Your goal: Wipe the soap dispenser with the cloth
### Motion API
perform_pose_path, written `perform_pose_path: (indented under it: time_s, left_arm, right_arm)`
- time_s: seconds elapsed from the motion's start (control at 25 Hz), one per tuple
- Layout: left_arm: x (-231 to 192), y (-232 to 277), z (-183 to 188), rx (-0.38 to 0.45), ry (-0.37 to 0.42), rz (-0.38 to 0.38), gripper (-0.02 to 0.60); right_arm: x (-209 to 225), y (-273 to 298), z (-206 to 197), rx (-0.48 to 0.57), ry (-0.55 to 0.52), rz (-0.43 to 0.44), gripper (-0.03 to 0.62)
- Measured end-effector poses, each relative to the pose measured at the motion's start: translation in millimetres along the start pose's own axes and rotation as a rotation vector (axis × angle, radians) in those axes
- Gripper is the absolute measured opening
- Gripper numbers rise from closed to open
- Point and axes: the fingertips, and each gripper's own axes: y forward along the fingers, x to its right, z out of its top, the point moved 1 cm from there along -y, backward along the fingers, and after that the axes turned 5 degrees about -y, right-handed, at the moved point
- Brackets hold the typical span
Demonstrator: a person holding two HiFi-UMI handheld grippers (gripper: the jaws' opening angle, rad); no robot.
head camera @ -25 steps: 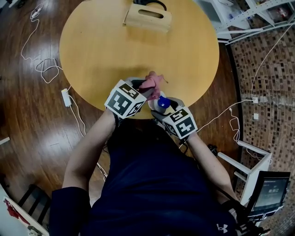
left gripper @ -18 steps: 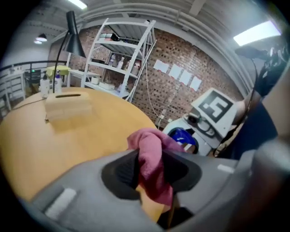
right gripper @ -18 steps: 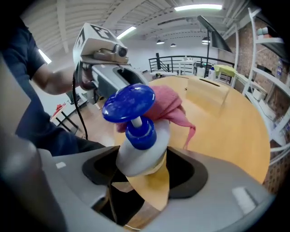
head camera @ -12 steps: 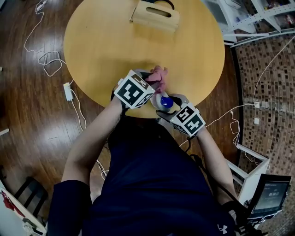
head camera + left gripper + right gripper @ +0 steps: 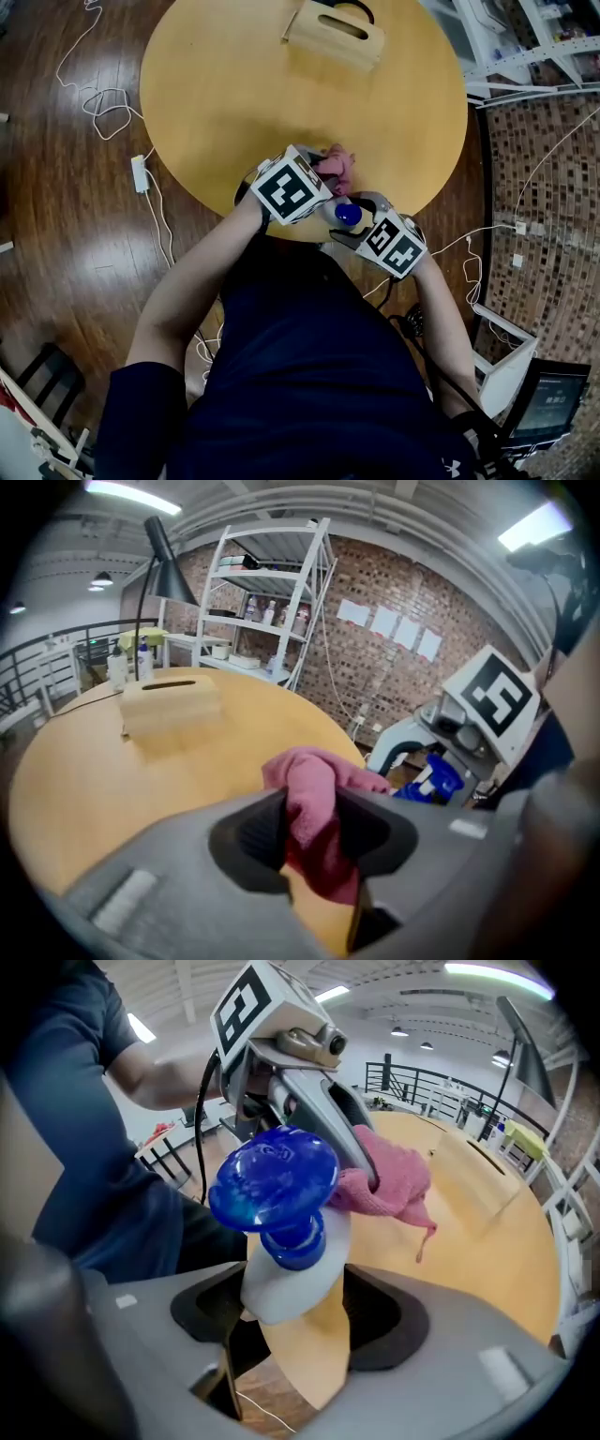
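Note:
The soap dispenser, a white bottle with a blue pump top, is held tilted over the round table's near edge. My right gripper is shut on its white body, and the bottle's base is hidden behind the jaws. A pink cloth is bunched between the pads of my left gripper, which is shut on it. In the left gripper view the cloth fills the gap of the gripper. The cloth presses against the bottle's far side, just behind the pump.
A wooden tissue box stands at the far side of the yellow table. A power strip and cables lie on the floor at the left. White shelving is at the upper right, a screen at the lower right.
The right gripper has rolled with the dispenser in it. The left gripper and cloth have stayed against the bottle. The head view has shifted a little.

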Motion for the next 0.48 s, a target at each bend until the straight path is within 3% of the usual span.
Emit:
perform_pose_path:
  time_s: [0.12,0.2,0.28,0.4,0.48]
  left_arm:
    - [-13.0,-13.8,-3.5,0.052,-0.103,0.025,0.137]
    - [-13.6,-26.9,4.4,0.125,-0.186,-0.012,0.135]
    - [-1.1,-31.6,13.5,0.15,-0.208,-0.083,0.135]
    - [26.4,-13.9,9.9,0.051,-0.091,-0.17,0.135]
    - [32.4,-3.0,2.0,-0.012,-0.031,-0.187,0.137]
  right_arm:
    - [5.4,-9.1,3.6,0.091,0.154,-0.081,0.325]
    - [5.6,-14.3,8.3,0.174,0.301,-0.11,0.345]
    - [3.1,-13.9,14.2,0.19,0.354,-0.137,0.351]
    - [1.4,-7.2,14.6,0.092,0.201,-0.2,0.294]
    - [1.2,-5.1,14.9,0.046,0.058,-0.184,0.276]
